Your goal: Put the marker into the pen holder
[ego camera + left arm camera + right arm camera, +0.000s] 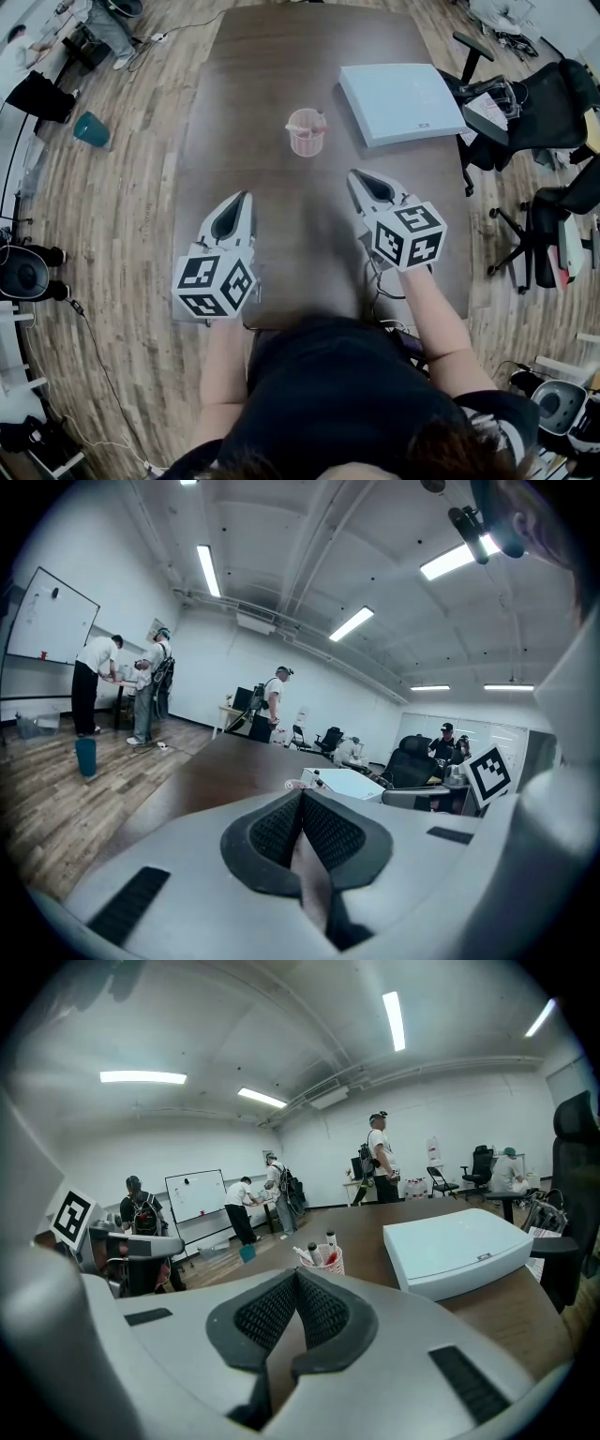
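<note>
Plainly, both tools are closed. The left gripper (302, 793) has its dark ribbed pads pressed tip to tip with nothing caught between them, and the right gripper (295, 1272) shows the same in its own view: pads together, empty. In the head view they are held side by side above the near end of the dark brown table (281, 56), well apart from each other, both noses aimed toward the far end. The left one sits a little closer to the person than the right.

Ahead of them, roughly on the line between the two noses and nearer the right gripper, the pink mesh pen holder (306, 133) stands upright on the table. The markers (320, 1250) stand inside it. The right gripper view shows several of them leaning against the rim, among them a black-capped one and a white-tipped one (how many in all is hard to count at this size). Neither gripper touches the holder or any marker.

Beside the holder, toward the right edge of the table, lies a flat white box (401, 101), close to the holder but not touching it. Off the table on the left, a teal bin (91, 128) stands on the wooden floor (122, 206). On the right are black office chairs (553, 103). Farther back, the right gripper view shows people standing near a whiteboard (195, 1194).
</note>
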{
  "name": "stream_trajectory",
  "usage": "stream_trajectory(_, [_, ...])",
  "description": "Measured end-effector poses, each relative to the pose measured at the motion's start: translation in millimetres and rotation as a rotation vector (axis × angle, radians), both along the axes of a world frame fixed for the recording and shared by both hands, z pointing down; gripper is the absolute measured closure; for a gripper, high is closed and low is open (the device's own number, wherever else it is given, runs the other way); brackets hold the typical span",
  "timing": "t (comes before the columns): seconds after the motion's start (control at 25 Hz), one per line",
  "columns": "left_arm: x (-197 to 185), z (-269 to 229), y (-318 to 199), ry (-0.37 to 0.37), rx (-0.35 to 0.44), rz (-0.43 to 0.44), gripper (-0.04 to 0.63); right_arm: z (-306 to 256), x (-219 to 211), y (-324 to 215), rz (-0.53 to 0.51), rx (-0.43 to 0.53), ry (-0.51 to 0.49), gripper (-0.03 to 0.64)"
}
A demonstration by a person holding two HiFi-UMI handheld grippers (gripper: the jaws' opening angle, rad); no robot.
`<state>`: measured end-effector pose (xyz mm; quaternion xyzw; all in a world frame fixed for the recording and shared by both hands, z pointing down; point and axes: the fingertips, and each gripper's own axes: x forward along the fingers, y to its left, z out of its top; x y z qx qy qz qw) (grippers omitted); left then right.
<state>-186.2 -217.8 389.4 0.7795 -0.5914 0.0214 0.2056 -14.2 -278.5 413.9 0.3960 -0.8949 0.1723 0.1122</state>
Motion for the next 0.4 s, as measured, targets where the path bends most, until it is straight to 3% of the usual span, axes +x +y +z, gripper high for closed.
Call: stream_trajectory(0.4, [-0.7,1.0,-1.1,-0.001,-0.006,-0.001,0.568,1.4,-1.9,-3.7,-0.005,-0.004,0.008,0.598])
